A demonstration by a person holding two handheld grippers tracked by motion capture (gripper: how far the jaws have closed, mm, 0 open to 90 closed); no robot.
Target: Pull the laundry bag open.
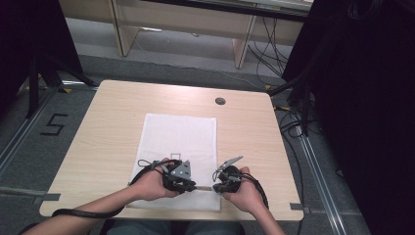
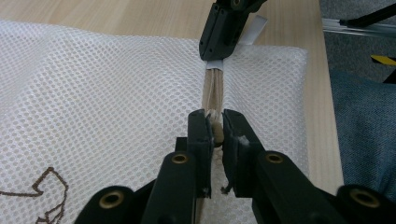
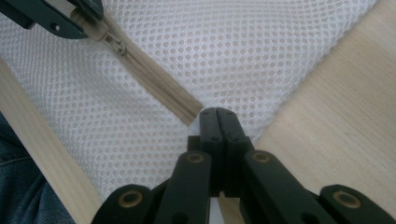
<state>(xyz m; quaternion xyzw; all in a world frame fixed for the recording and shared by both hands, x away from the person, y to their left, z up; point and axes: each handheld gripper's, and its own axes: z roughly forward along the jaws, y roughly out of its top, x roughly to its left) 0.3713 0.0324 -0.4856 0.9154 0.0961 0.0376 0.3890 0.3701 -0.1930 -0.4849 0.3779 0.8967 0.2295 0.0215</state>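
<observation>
— Where's the white mesh zip-up bag [image 1: 179, 147]?
— Flat on the pale wooden worktop [image 1: 107, 127]. Left gripper [image 2: 215, 131] fingers clamp its beige zipper pull [image 2: 216, 130]; right gripper [image 3: 218, 122] fingers pinch the zipper's end.

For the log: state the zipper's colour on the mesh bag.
Beige, tan zipper on the white mesh bag; clearest in the right gripper view.

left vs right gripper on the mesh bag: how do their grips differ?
The left gripper is shut on the beige zipper pull; the right gripper is shut on the mesh bag at the zipper's end. In the high view, left sits over the bag, right at its edge. Both are closed, near the table's front.
</observation>
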